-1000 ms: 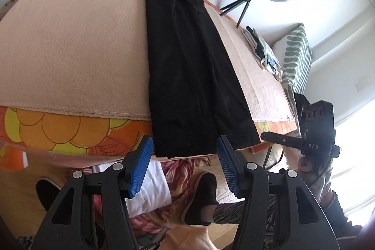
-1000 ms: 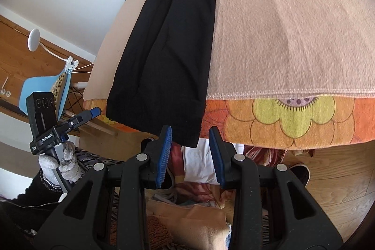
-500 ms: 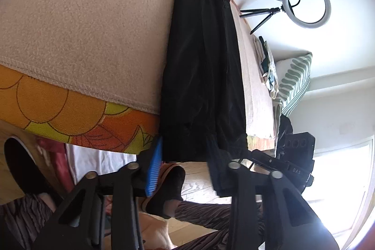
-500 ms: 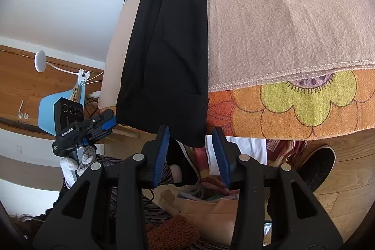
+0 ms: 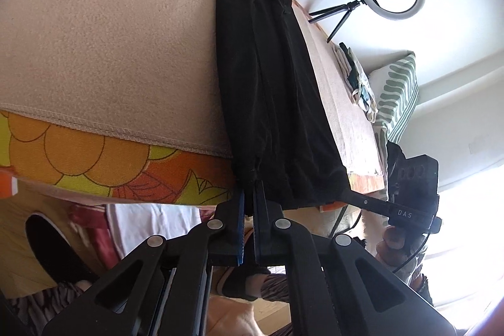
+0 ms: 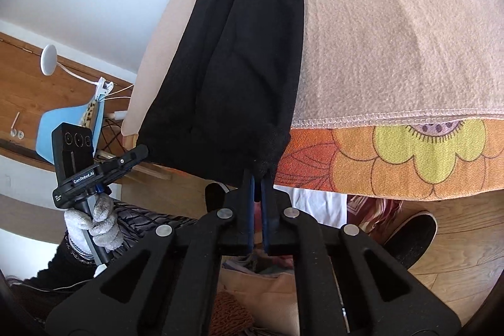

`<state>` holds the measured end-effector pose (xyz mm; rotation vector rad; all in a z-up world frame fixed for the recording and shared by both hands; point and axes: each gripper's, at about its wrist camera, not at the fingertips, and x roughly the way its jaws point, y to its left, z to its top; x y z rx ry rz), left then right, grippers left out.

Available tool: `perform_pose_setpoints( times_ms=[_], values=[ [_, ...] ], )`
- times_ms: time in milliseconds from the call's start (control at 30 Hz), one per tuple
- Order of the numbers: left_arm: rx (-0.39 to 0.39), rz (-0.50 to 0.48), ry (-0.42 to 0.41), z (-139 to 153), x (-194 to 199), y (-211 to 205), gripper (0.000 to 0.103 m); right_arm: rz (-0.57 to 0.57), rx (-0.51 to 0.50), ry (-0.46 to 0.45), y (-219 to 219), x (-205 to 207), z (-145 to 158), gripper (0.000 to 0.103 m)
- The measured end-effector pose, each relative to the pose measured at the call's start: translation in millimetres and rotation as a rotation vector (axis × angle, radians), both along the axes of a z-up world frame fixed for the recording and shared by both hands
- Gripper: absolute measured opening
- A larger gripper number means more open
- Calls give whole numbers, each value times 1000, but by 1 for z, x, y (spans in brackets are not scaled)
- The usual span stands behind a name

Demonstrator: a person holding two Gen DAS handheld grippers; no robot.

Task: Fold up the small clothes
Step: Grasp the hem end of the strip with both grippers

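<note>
We see the black garment (image 5: 271, 90) lying lengthwise on the beige blanket (image 5: 110, 46), running from the top centre of the frame down to the table's near edge. Our left gripper (image 5: 249, 194) pinches one near corner of its hem; our right gripper (image 6: 256, 178) pinches the other corner, jaws narrow on cloth.

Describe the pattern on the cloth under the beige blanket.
The tablecloth has orange and yellow flowers with dark outlines, clearest in the right wrist view.
</note>
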<state>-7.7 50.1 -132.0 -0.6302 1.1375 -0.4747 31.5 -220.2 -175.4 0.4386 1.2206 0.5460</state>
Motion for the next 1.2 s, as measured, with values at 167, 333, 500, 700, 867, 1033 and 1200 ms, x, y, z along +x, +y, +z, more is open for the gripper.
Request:
perform_pose_setpoints(
  times_ms=[167,333,500,700,867,1033,1200],
  values=[
    [37,-20,12,-9,-5,-5,3,-36,-4,30,-11,-3,-10,4],
    [24,-23,5,-4,-9,-5,3,-34,32,-35,-29,-14,6,4],
    [55,-45,9,-8,-8,-11,3,-60,18,27,-34,-9,-11,4],
    [54,-59,-4,-1,-9,-14,3,-85,66,24,-44,-6,-4,4],
    [34,-64,-24,11,1,-16,3,-111,128,21,-48,2,2,4],
    [17,-55,-74,30,21,-16,3,-104,141,-38,-44,19,26,4],
    [23,-30,-134,49,51,-15,3,-114,138,-85,-39,51,45,4]
  ],
)
